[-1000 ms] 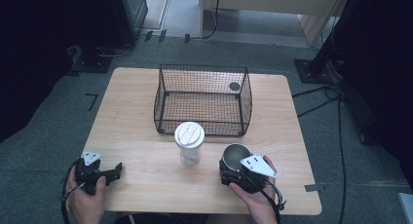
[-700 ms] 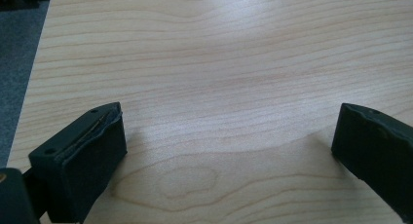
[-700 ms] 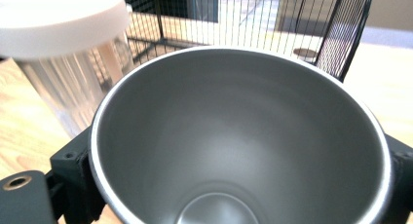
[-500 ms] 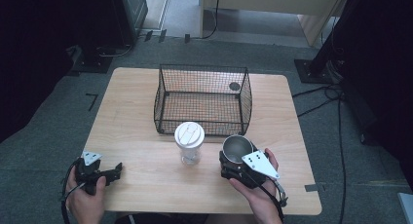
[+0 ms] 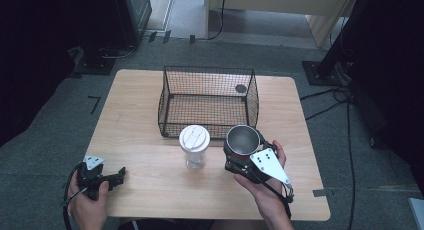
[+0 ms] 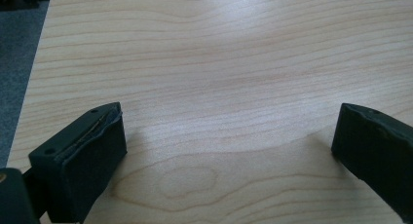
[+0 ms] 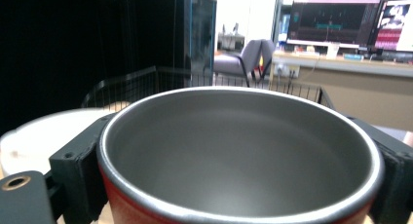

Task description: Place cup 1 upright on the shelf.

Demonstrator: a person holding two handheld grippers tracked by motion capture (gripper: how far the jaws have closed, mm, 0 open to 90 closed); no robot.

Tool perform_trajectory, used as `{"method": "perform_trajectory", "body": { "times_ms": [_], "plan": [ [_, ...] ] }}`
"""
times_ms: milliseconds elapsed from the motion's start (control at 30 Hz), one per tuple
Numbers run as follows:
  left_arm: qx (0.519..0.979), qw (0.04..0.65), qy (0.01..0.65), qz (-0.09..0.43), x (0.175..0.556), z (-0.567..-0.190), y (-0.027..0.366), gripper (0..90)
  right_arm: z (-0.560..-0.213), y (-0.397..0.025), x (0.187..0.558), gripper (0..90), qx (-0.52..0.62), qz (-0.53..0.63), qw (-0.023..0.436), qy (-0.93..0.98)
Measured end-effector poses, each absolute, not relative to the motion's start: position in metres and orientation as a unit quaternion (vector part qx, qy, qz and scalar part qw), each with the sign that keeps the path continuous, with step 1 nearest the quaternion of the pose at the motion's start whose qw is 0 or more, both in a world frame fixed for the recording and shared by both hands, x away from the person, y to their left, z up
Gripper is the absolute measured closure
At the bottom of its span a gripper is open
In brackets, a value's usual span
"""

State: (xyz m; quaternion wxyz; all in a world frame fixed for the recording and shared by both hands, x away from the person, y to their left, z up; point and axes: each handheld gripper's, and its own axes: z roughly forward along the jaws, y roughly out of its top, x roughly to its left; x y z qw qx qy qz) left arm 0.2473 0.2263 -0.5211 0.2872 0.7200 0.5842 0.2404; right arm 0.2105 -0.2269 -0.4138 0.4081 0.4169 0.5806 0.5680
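Observation:
A metal mug (image 5: pixel 243 140) with a grey inside and a red outer wall (image 7: pixel 146 209) is held upright above the table, just in front of the wire basket (image 5: pixel 207 102). My right gripper (image 5: pixel 239 157) is shut on the mug, one jaw on each side of it. A clear cup with a white lid (image 5: pixel 194 138) stands left of the mug; its lid (image 7: pixel 39 131) is blurred in the right gripper view. My left gripper (image 5: pixel 112 177) rests low at the table's front left corner, its jaws wide open over bare wood (image 6: pixel 219 112).
The black wire basket stands at the middle back of the wooden table (image 5: pixel 135 130), with a small dark round thing (image 5: pixel 241 88) at its far right corner. Cables (image 5: pixel 330 97) lie on the grey floor to the right. A desk with screens (image 7: pixel 341 24) stands far off.
My right gripper has carried the mug up and away from the front edge, toward the basket. The left gripper and the lidded cup have stayed where they were.

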Motion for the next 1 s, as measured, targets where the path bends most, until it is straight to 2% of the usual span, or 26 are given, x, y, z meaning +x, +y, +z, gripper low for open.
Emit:
{"method": "perform_trajectory", "body": {
  "times_ms": [400, 1000],
  "plan": [
    [0.720, 0.288, 0.584, 0.241, 0.247, -0.521, 0.226, 0.0, -0.388, -0.225, 0.231, 6.7, 0.394, 0.602, 0.435, 0.541],
    [0.722, 0.287, 0.582, 0.240, 0.247, -0.521, 0.226, 0.0, -0.362, -0.220, 0.286, 6.7, 0.396, 0.625, 0.435, 0.514]
  ]
}}
